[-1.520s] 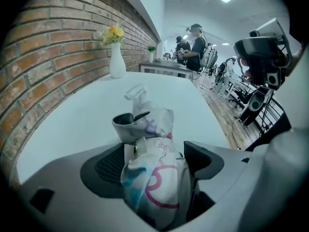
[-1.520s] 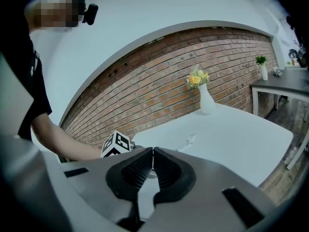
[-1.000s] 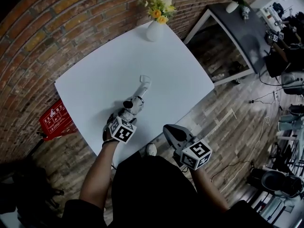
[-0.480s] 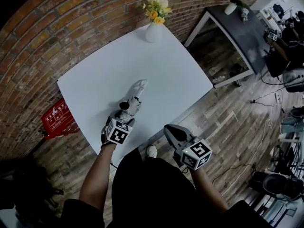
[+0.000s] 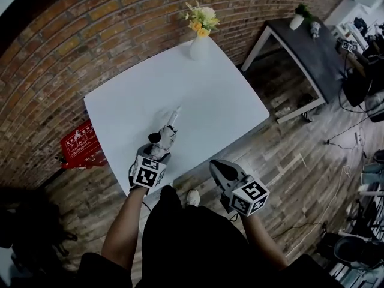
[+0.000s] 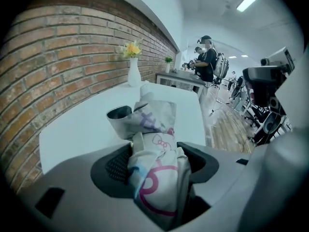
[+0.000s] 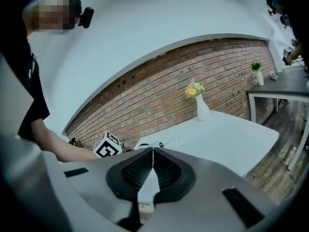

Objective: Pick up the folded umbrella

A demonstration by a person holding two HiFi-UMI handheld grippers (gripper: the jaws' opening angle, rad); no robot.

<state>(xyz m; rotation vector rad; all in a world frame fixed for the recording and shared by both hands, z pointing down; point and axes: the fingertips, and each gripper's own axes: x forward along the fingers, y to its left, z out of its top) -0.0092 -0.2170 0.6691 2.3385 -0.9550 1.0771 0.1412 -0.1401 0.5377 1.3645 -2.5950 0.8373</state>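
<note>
Folded umbrella [image 5: 169,131] clamped in left gripper [image 5: 159,150], printed fabric squeezed between both pads, tip pointing out over the white table [image 5: 216,101]. Right gripper [image 5: 220,170] just off the table's near edge, jaws pressed together, nothing between them. Flower vase [image 5: 200,47] at the far corner.

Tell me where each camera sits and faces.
Head view: on the head, looking down at the table; both forearms, left gripper and right gripper show.
Left gripper view: on that gripper, along fingers shut on the umbrella, toward the vase.
Right gripper view: on that gripper, over shut fingers toward the brick wall; left forearm shows.
All share table and vase.
</note>
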